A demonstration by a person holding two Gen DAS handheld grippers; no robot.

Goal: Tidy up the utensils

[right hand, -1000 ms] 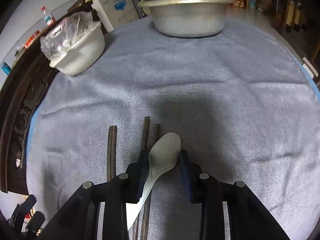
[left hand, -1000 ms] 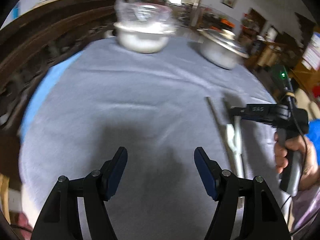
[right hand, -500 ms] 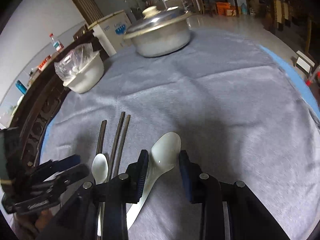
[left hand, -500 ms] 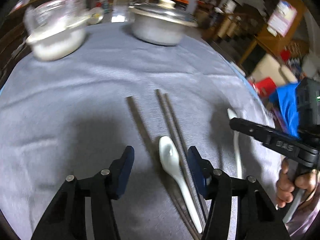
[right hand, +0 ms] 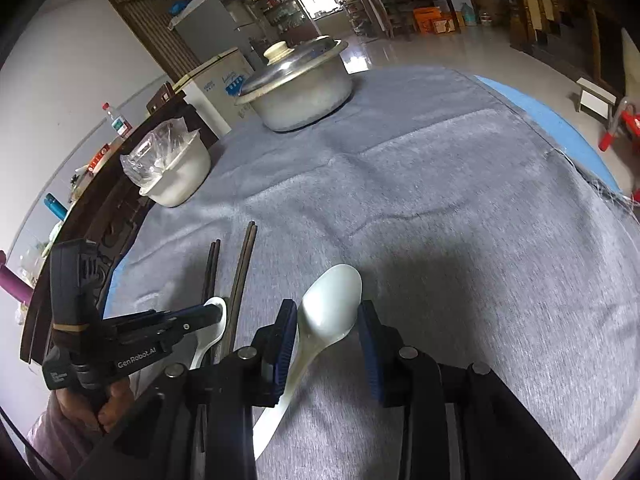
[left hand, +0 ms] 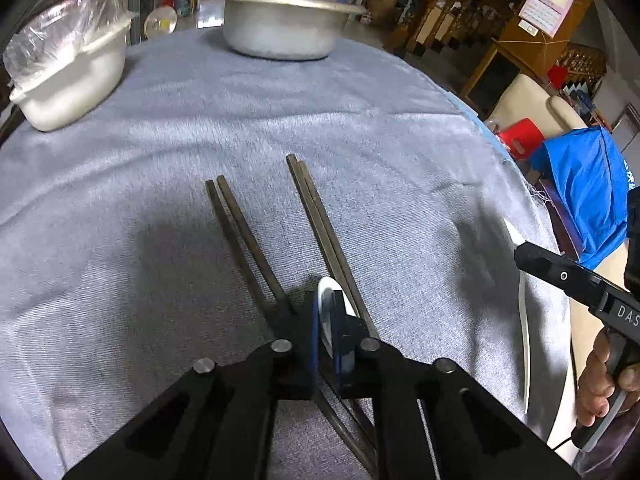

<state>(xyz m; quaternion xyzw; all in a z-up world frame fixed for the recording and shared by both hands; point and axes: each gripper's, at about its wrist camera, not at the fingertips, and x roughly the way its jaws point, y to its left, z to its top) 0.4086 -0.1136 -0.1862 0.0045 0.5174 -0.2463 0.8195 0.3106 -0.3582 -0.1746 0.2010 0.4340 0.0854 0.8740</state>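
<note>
The left tool point(left hand: 328, 334) has its blue-padded fingers pressed together on the bowl of a small white ceramic spoon point(left hand: 329, 300), low against the grey cloth-covered counter point(left hand: 160, 260); its own camera shows only a sliver of white between the pads, while the right camera shows that spoon point(right hand: 214, 330) from the side, with its handle running back toward the person. The right tool point(right hand: 326, 338) holds a second, larger white ceramic spoon point(right hand: 330, 304), bowl forward, between its fingers. From that camera the left pad touches the spoon's neck, but a gap shows beside the right pad, so I cannot tell whether it is truly clamped. The left camera sees this spoon only as a thin white edge point(left hand: 524, 320) by the counter's right rim, and the right tool point(left hand: 560, 276) beside it. Two pairs of dark wooden chopsticks lie on the cloth just ahead of the left tool: one pair point(left hand: 244, 240) to the left, the other point(left hand: 320, 224) passing right beside the small spoon. Farther back stand a lidded aluminium pot point(left hand: 286, 20) and a white bowl covered in clear plastic point(left hand: 68, 76).
</note>
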